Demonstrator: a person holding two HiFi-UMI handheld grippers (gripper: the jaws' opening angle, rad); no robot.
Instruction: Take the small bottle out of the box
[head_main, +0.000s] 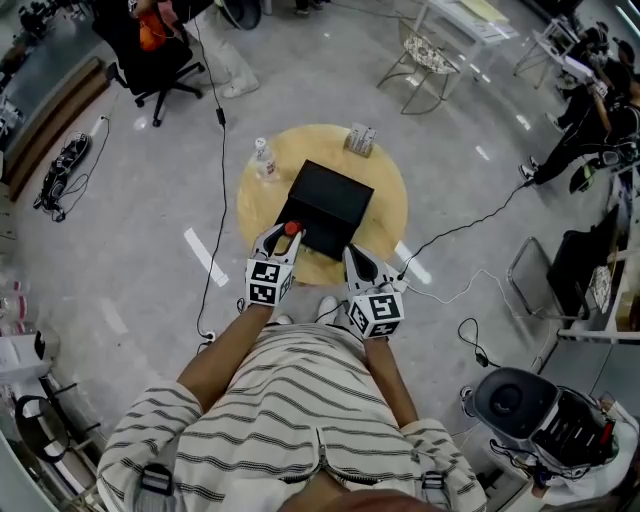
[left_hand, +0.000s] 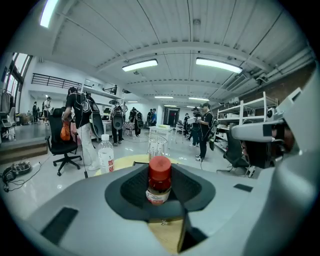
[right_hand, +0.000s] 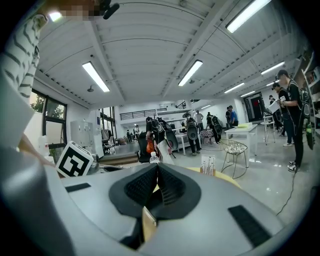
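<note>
floor: glossy grey concrete floor (head_main: 120, 200) | far left: black wheeled office chair (head_main: 160, 60) | far right: wire-frame metal chair (head_main: 425, 55) | ceiling: long white strip lights (left_hand: 140, 65)

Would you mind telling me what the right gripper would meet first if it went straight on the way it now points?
Most likely the black box: the right gripper, fingers shut, sits at its near corner and may already touch it; depth is unclear.

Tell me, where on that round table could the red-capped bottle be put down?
Bare table right of the black box, and the far rim between water bottle and small rack. Near edge: crowded by left gripper and right gripper.
</note>
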